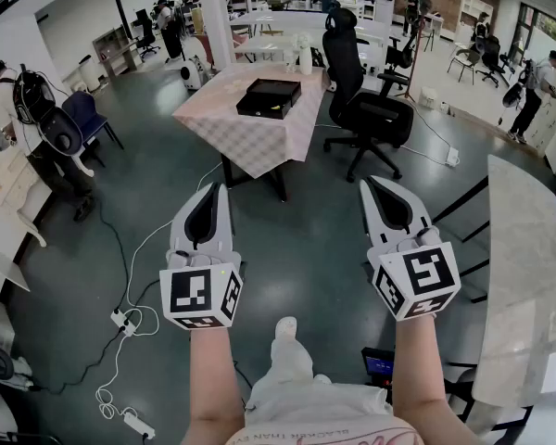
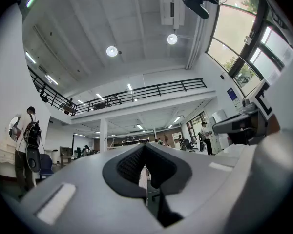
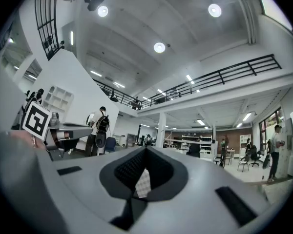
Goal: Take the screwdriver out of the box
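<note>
A black box [image 1: 269,97] lies on a table with a checked pink cloth [image 1: 250,133], far ahead across the floor. No screwdriver shows from here. My left gripper [image 1: 221,190] and my right gripper [image 1: 364,184] are held side by side over the grey floor, well short of the table, both pointing toward it. The jaws of each meet at the tips, with nothing between them. In the left gripper view the left gripper [image 2: 144,146] is shut; in the right gripper view the right gripper [image 3: 146,149] is shut, and a strip of the checked cloth [image 3: 143,183] shows behind its jaws.
A black office chair [image 1: 366,109] stands right of the table. White cables and a power strip [image 1: 125,323] trail over the floor at the left. A pale marble tabletop [image 1: 528,286] runs along the right. A person with a backpack [image 1: 28,119] stands at the left; others are farther back.
</note>
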`<state>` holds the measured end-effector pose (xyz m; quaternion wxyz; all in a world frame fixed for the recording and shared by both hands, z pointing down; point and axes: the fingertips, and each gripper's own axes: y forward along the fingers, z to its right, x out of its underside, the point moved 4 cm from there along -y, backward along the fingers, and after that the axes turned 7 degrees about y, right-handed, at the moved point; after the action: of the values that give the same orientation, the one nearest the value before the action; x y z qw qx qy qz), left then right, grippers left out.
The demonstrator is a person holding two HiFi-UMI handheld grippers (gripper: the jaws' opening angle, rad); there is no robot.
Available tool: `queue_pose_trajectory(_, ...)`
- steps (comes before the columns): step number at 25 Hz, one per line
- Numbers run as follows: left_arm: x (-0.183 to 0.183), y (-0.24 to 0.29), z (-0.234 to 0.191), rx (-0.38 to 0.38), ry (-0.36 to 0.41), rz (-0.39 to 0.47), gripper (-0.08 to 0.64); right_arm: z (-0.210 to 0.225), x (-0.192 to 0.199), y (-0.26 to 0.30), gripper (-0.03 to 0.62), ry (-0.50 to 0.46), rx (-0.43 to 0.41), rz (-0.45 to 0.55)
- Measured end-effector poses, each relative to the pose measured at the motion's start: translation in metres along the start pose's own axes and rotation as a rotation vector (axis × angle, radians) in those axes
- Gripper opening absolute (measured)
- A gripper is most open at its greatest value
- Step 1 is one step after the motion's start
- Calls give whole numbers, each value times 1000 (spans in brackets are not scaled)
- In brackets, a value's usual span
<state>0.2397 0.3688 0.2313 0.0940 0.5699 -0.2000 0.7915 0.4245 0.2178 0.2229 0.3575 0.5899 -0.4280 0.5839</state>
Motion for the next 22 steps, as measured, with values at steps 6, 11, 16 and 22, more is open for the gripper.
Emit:
queue_pose_trajectory(6,29,49,-30,7,-7,-7,9,3,15,57,5,-49,10,-24)
queue_pose_trajectory(11,57,109,-63,16,-23,-11,9,17,26,120,5,-59,33,-38)
queue_pose_trajectory(16,78,163,-93,34,-38,-10,9,30,29,177,5,-40,55,-34)
queue_pose_trajectory(22,91,199,-122,52,-39,-3,9,34,28,223,5,-39,70,-31)
